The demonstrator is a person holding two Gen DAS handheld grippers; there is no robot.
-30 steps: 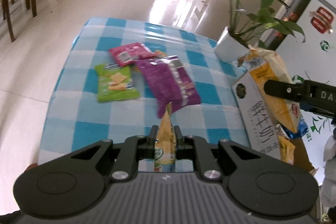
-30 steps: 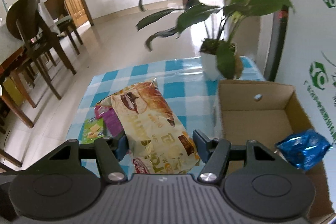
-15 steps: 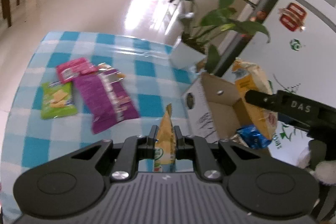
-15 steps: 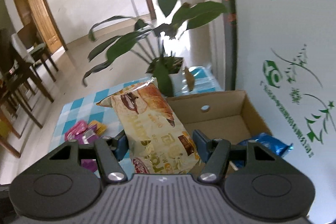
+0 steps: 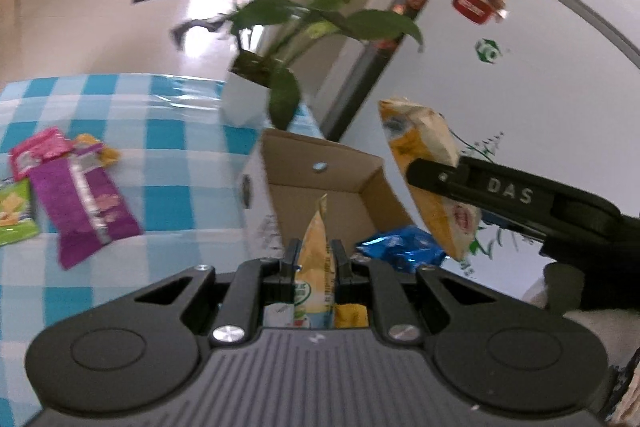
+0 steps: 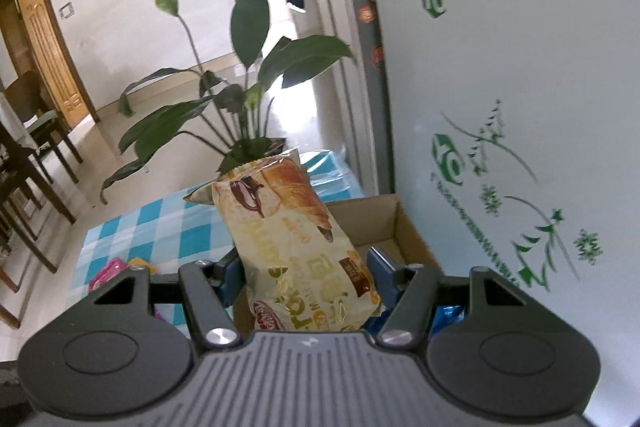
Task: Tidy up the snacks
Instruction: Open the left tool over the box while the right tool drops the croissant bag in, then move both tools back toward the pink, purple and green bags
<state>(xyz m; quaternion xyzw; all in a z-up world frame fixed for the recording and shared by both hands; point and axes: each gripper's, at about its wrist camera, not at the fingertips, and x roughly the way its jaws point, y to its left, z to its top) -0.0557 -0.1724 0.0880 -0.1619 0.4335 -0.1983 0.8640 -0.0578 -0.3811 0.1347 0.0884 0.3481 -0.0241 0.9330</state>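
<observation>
Left gripper (image 5: 313, 259): jaws pressed nearly together on a thin yellow snack packet (image 5: 315, 255), clamped edge-on and standing upright between the pads, above the near edge of the open cardboard box (image 5: 320, 155). Right gripper (image 6: 300, 267): jaws partly spread and clamped on both sides of a wide croissant bag (image 6: 296, 243), held tilted with its sealed top away from the camera, above the same box. From the left wrist view, the bag hanging over the right side of the box, pinched by a black finger marked with letters.

Inside the box, on its floor near the right wall, a blue crinkled packet (image 5: 400, 247). Box standing on a table under a blue-and-white checked cloth (image 5: 168, 199), just in front of a potted plant in a white pot (image 5: 244, 99).

Well to the left of the box on the cloth: a purple packet (image 5: 86, 207) lying flat, a pink packet (image 5: 38, 151) touching its far end, a small orange piece (image 5: 106, 153) beside them, and a green cracker packet (image 5: 14, 215) at the frame's edge. Behind the box, a white fridge door (image 6: 520, 107) with green and red stickers.
</observation>
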